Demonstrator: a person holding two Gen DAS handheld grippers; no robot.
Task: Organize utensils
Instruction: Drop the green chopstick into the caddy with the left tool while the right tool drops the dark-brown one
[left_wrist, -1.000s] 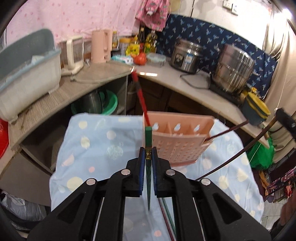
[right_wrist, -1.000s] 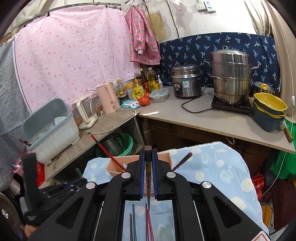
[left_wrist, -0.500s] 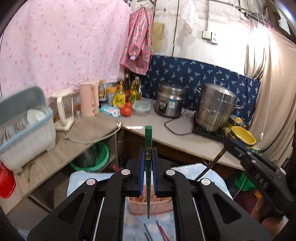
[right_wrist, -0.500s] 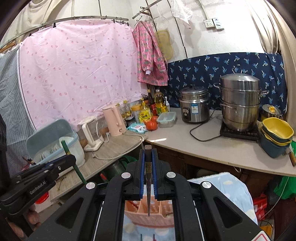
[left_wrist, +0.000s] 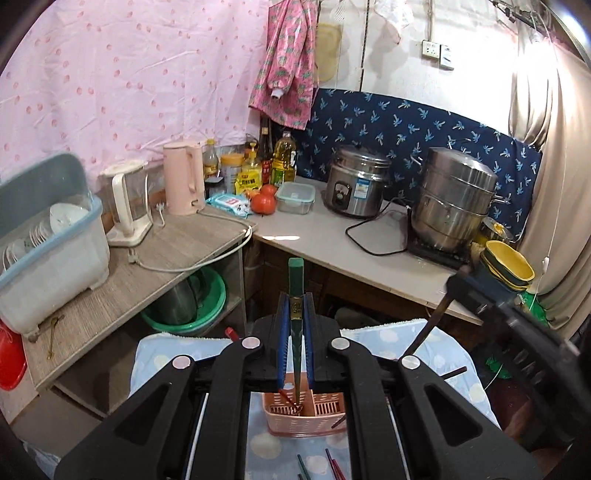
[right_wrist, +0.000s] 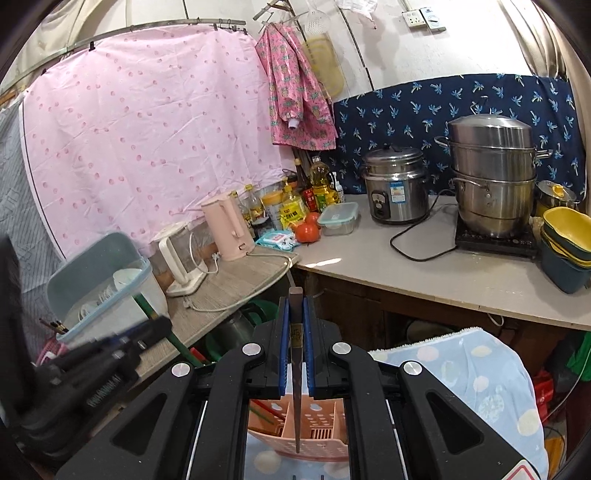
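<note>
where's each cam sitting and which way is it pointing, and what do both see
Left wrist view: sits on the left gripper, looking forward and down along its fingers, shut on a green chopstick, toward the pink utensil basket; the right gripper shows blurred at right.
Right wrist view: sits on the right gripper, shut on a brown chopstick, above the same basket; the left gripper shows blurred at left.
Shared: basket, spotted blue cloth, pink kettle, rice cooker, steamer pot.

Shiny steel steamer pot (left_wrist: 452, 199) at right; pink perforated plastic basket (left_wrist: 306, 413) at bottom centre on soft spotted cloth (left_wrist: 391, 338); matt counter (left_wrist: 325, 236).
</note>
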